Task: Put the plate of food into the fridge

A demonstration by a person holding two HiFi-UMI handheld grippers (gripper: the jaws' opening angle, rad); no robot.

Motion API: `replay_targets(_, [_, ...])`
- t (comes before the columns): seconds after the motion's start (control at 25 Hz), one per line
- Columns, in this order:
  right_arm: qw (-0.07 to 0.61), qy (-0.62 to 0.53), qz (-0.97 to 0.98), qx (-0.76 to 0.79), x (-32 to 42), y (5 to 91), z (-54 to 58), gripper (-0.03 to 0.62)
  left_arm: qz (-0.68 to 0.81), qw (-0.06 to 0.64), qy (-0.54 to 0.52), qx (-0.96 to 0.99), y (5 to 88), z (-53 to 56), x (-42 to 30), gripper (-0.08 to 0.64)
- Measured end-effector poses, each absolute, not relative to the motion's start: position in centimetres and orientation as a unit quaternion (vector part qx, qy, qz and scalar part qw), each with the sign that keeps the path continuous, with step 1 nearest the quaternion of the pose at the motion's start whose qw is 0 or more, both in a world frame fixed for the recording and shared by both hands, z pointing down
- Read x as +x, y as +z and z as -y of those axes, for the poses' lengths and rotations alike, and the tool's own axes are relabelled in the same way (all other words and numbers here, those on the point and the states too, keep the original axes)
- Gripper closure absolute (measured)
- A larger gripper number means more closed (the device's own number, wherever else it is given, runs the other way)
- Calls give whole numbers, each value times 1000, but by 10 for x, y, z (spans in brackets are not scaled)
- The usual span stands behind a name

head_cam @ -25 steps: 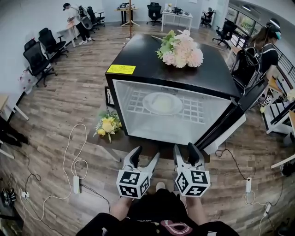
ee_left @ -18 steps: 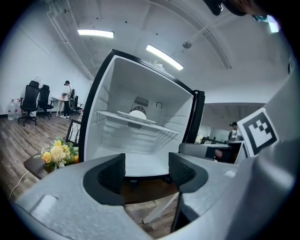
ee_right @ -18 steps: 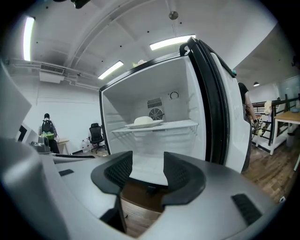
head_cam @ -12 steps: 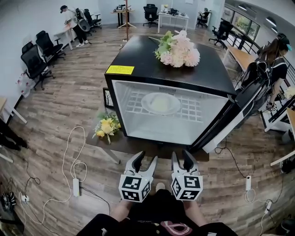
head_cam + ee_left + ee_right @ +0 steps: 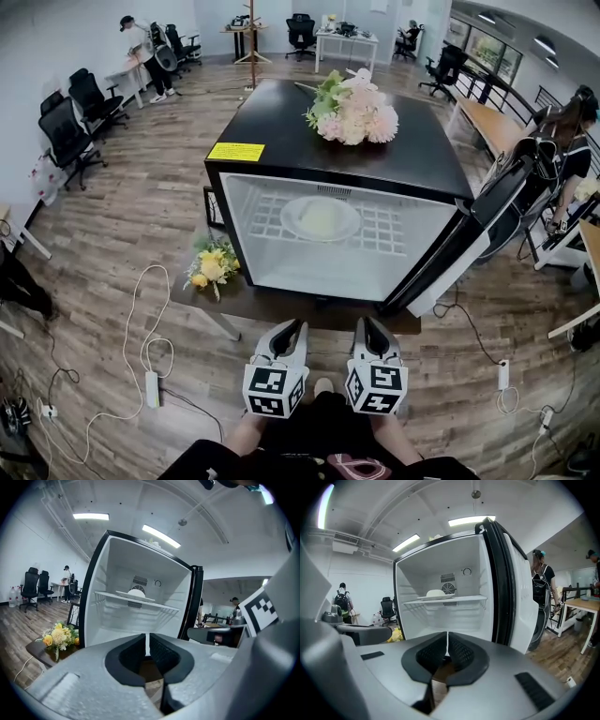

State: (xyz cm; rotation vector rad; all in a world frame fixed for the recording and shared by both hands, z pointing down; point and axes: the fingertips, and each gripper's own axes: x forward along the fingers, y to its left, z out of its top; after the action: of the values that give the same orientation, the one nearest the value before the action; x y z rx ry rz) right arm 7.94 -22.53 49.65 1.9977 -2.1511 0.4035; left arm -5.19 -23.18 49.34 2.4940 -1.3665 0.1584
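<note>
Plate of food point(image 5: 321, 217) on fridge point(image 5: 281, 141) shelf, straight ahead, well beyond left gripper point(image 5: 289, 328) and right gripper point(image 5: 367, 326). Both jaws just closing shut, nothing between. Open door point(image 5: 469, 246) nearer right gripper.

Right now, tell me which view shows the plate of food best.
Head view: it looks down on the plate of food, whole rim visible on the fridge shelf. Both gripper views show it small, edge-on.

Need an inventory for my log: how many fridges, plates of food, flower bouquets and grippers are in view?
Fridge: 1
Plate of food: 1
Flower bouquets: 2, pink bouquet and yellow bouquet
Grippers: 2, left gripper and right gripper, jaws just closed, nothing between them
Total: 6
</note>
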Motion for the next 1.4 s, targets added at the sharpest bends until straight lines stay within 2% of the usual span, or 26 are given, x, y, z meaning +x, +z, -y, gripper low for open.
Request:
replay_targets(0.16, [75,134,730,666,79,493,226,583,478,146,47,865,493,234,-47,551])
replay_targets(0.56, [27,146,736,660,98,489,227,584,435,152,37,886,494,235,-10,552])
replay_targets(0.72, [26,140,735,663,107,488,230,586,434,185,34,881,500,240,-5,552])
replay_targets(1.4, [23,137,752,644,115,492,255,586,434,169,52,883,502,254,16,552])
